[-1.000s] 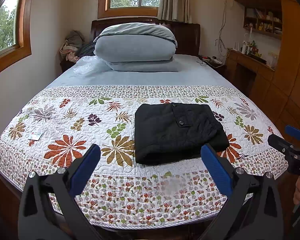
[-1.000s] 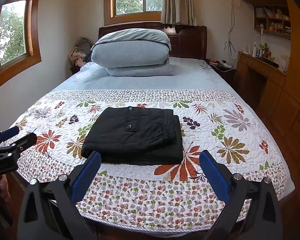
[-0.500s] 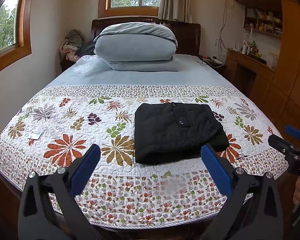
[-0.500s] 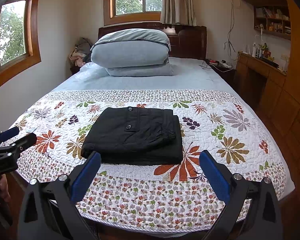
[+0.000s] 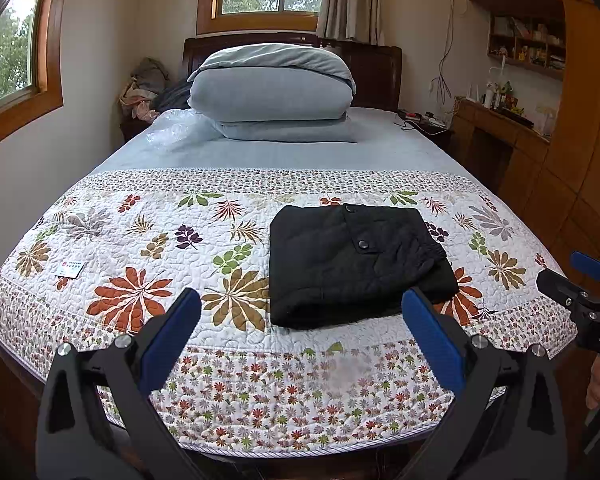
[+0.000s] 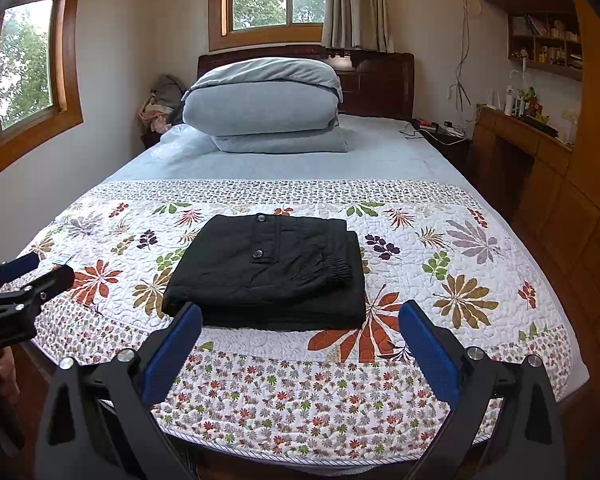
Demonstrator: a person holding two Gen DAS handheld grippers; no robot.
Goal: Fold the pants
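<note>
You hold the left hand-held gripper (image 5: pixel 300 320) released, its blue-padded fingers (image 5: pixel 172 340) spread wide and empty, short of the pants and back over the foot edge of the bed. The right hand-held gripper (image 6: pixel 300 328) is the same: jaws apart, grasping nothing, hanging just short of the pants' near hem. Each tool shows at the margin of the other's view, well apart, one on either side of the pants.

The black pants (image 6: pixel 268 272) lie between the two tools, on the floral quilt (image 6: pixel 440 280) that covers the foot half of the bed. They are a compact, layered rectangle: a smaller upper layer with two dark snap buttons (image 6: pixel 257 255) and a gathered elastic edge rests on a wider lower layer, edges roughly squared. Neither tool touches the cloth.

Beyond the pants, toward the headboard, the quilt gives way to a plain blue sheet (image 6: pixel 380 156), and a folded grey duvet (image 6: pixel 260 108) is stacked at the head. To the left of the pants, near the quilt's edge, a small white card (image 5: pixel 70 269) lies flat. To the right of the pants, past the bed's side, stands a wooden desk (image 6: pixel 512 128) with bottles and cables.

By the look of the bundle, the folding is done or nearly so, and you are at the stand-back stage. If anything remains, it calls for little: perhaps a light press on the upper layer to flatten it, or a nudge to line up the right-hand edges. A careless pinch could drag the top layer askew.
</note>
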